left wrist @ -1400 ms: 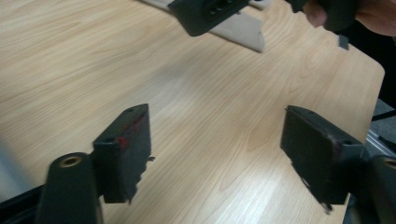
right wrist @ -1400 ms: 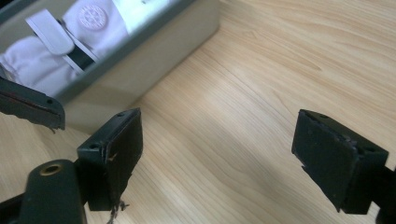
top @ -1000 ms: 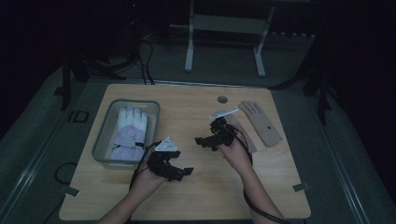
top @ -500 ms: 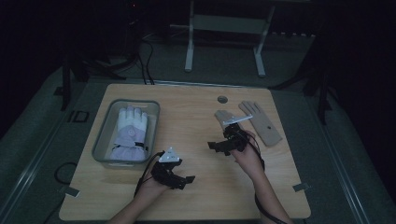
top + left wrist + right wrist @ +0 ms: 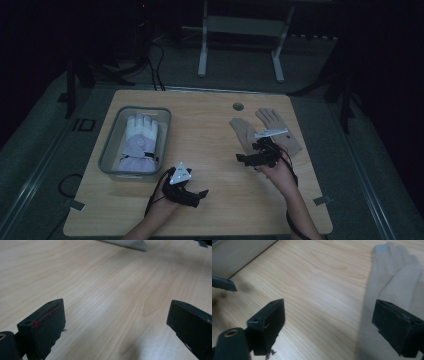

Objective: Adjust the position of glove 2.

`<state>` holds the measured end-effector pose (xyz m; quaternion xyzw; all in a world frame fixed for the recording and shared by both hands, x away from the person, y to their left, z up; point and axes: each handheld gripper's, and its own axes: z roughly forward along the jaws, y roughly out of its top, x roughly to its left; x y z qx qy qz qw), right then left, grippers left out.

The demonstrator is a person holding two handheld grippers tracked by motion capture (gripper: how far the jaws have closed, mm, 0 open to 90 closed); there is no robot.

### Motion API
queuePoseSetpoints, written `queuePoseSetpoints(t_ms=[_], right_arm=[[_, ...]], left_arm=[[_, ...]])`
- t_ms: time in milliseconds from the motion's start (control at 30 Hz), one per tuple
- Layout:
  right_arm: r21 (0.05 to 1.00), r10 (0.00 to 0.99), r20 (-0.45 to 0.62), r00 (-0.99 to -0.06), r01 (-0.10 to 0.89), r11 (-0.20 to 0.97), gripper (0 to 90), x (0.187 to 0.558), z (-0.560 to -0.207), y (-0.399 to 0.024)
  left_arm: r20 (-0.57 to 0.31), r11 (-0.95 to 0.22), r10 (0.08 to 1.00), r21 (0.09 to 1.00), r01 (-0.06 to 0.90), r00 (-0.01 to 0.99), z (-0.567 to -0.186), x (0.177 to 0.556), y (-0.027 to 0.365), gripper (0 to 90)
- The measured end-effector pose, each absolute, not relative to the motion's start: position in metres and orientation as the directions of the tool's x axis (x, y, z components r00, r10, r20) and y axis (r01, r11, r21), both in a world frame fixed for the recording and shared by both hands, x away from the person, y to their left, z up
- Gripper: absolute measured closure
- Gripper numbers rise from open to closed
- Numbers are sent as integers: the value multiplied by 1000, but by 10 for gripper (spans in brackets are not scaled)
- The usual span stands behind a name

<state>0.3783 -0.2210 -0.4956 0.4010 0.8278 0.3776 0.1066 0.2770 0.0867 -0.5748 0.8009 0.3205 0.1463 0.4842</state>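
The high view looks forward and down from the person's side, taking in the whole worktop (image 5: 215, 125). Each gripper view rides low, skimming the wood past its own jaws. The right gripper view shares the beige glove (image 5: 392, 282) at 1 o'clock; the grey edge at 11 o'clock is perhaps the bin (image 5: 112, 145).

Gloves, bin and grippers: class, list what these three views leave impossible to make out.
- Beige gloves, high view: wrist ends hidden behind the right gripper.
- White glove in the bin: markings too dim and small.
- Left gripper, left gripper view: jaws cut off by the bottom edge.
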Motion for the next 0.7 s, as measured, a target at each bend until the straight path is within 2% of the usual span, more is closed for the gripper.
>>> queuePoseSetpoints(t_ms=[67,267,400,700], right_arm=[[705,741,108,-663,576,413,112,378,-496,-227],[731,755,21,-656,525,436,229,383,-495,-248],[723,773,-3,-634,533,440,274,393,-495,-258],[683,791,1,-612,578,446,292,417,-505,-260]], left_arm=[[-57,-323,663,878,354,746,-574,277,88,24],[-65,-287,677,894,345,733,-575,277,92,24],[-59,-282,678,900,333,733,-576,276,93,24],[-53,-272,679,908,318,732,-576,273,94,24]])
